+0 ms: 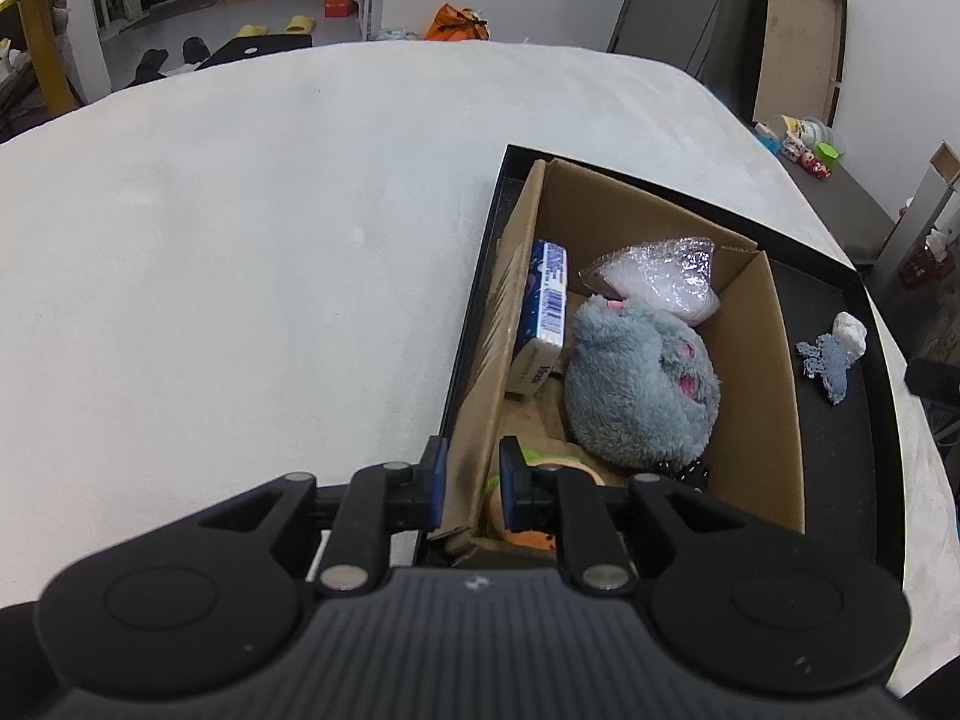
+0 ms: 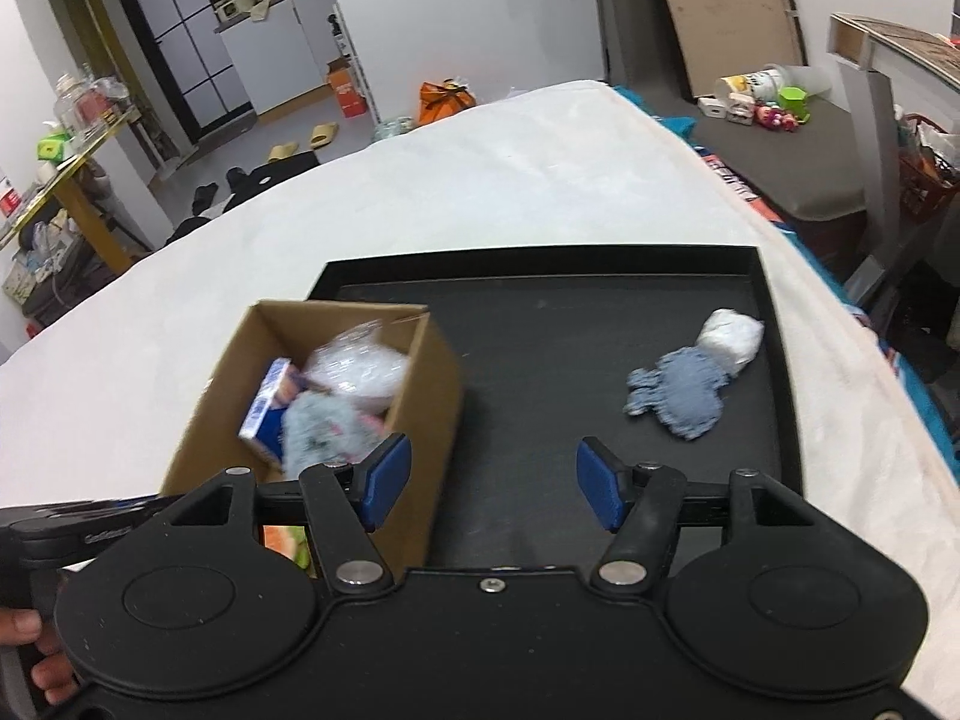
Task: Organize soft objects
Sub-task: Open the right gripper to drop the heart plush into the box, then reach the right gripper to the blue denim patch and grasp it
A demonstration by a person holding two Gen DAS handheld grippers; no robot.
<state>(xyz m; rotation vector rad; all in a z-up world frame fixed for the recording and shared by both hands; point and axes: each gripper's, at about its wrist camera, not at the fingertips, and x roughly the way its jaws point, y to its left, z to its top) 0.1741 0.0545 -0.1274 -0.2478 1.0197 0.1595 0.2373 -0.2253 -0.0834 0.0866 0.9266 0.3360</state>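
- The left tool (image 1: 471,483) sits at the near-left corner of the cardboard box (image 1: 774,420), its blue pads clamped on the box's left wall, one pad outside, one inside.
- That box stands at the left end of a black tray (image 2: 774,360), and the tray rests on a white-covered bench (image 1: 240,240).
- Inside the box: a grey plush toy (image 1: 636,384) fills the middle, its long side running from the near wall toward the far one, with pink patches turned to the right.
- A blue carton (image 1: 549,300) stands on edge against the left wall, long axis pointing away along that wall.
- A clear plastic bag (image 1: 660,276) is tucked into the far end, just beyond the plush.
- Something green and orange (image 1: 522,516) peeks out at the near end, mostly hidden by the tool.
- The right tool (image 2: 492,483) hangs over the bare tray with jaws apart and nothing between them, just right of the box.
- Out on the tray, well right of the box, lies a blue knitted piece (image 2: 678,390) touching a white bundle (image 2: 732,336), the pair lying on a diagonal toward the far-right corner.
- A hand (image 2: 36,648) grips the left tool's handle at the lower left edge.
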